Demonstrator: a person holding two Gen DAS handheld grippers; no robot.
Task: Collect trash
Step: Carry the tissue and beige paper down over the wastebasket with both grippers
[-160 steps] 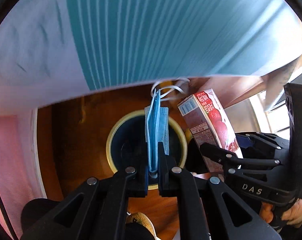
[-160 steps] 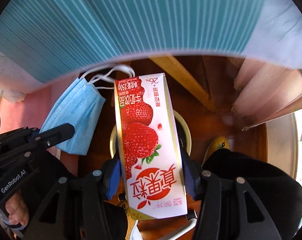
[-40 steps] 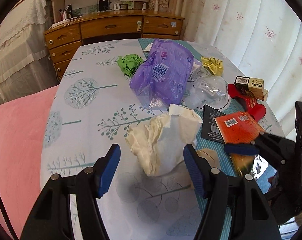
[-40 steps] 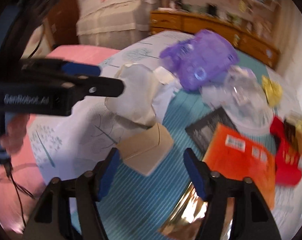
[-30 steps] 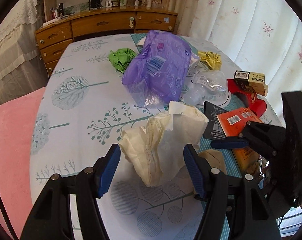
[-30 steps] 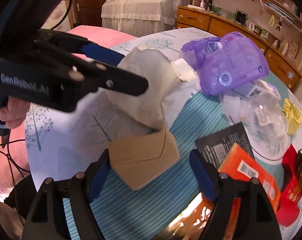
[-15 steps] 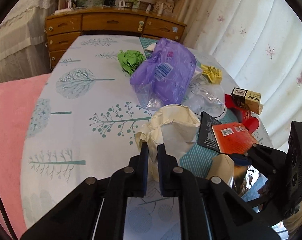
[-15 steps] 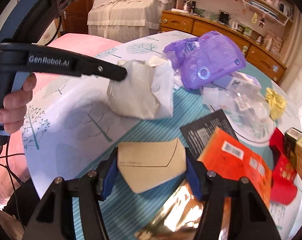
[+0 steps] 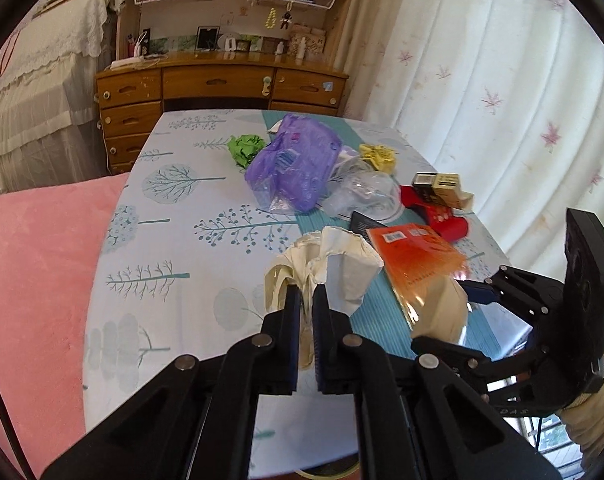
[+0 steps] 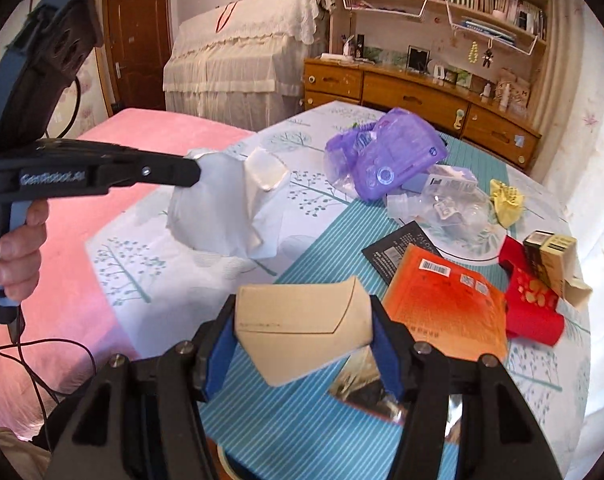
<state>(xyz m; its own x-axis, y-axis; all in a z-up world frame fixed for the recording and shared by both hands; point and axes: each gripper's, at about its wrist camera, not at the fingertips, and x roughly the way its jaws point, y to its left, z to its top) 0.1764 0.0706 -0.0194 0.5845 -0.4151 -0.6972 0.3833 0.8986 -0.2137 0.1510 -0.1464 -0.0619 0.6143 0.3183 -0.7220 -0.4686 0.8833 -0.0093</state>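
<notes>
Right wrist view alone shows the hand (image 10: 16, 256) gripping the left gripper (image 10: 194, 172).

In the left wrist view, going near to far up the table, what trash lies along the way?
Crumpled white paper in the left tongs → purple plastic bag → green paper ball.

Black packet (image 10: 397, 254) half under orange packet (image 10: 445, 304), foil wrapper (image 10: 365, 384) partly behind right fingers (image 10: 385, 356)
</notes>
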